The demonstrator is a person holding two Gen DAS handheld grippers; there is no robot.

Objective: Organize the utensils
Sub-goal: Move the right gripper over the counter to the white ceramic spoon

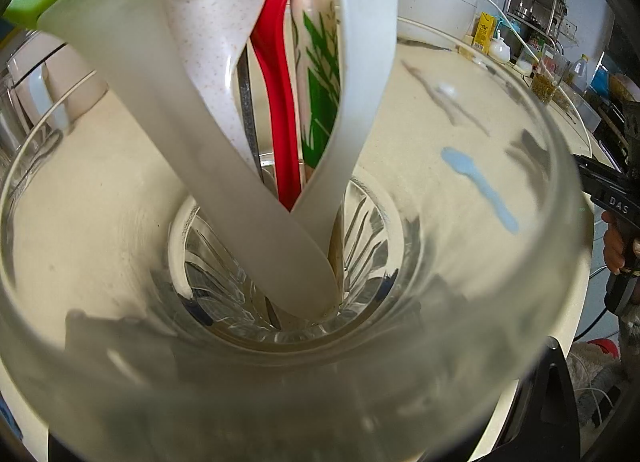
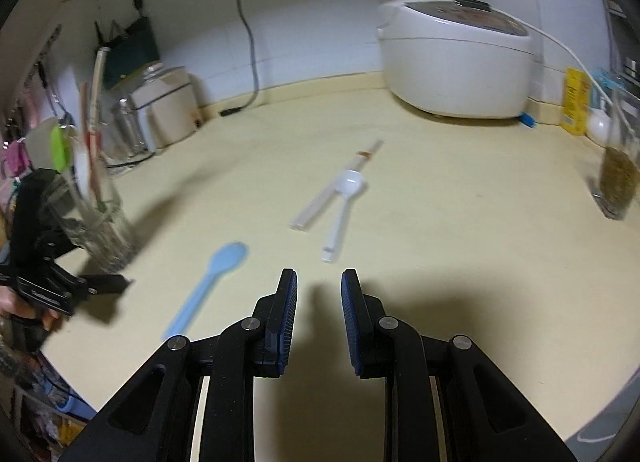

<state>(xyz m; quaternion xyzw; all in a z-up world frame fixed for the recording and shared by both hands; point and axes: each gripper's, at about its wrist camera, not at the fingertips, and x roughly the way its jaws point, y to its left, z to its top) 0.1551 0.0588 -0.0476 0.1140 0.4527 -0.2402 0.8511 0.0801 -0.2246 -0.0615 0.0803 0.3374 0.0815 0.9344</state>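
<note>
In the left wrist view I look straight down into a clear glass tumbler (image 1: 500, 302) that holds white spatulas (image 1: 352, 110), a red utensil (image 1: 280, 102) and a green-printed chopstick sleeve (image 1: 320, 74). The right wrist view shows the same glass (image 2: 100, 230) at the left, gripped by my left gripper (image 2: 76, 250). My right gripper (image 2: 319, 274) hovers over the cream counter, open, with nothing between its blue pads. A light blue spoon (image 2: 208, 286) lies just left of its fingertips. Further ahead lie a white spoon (image 2: 346, 198) and a pair of white chopsticks (image 2: 320, 202).
A white rice cooker (image 2: 456, 66) stands at the back right. A glass of greenish stuff (image 2: 618, 178) and a yellow carton (image 2: 574, 102) are at the right edge. A beige appliance (image 2: 168, 106) and jars fill the back left corner. A cable (image 2: 248, 30) hangs down the wall.
</note>
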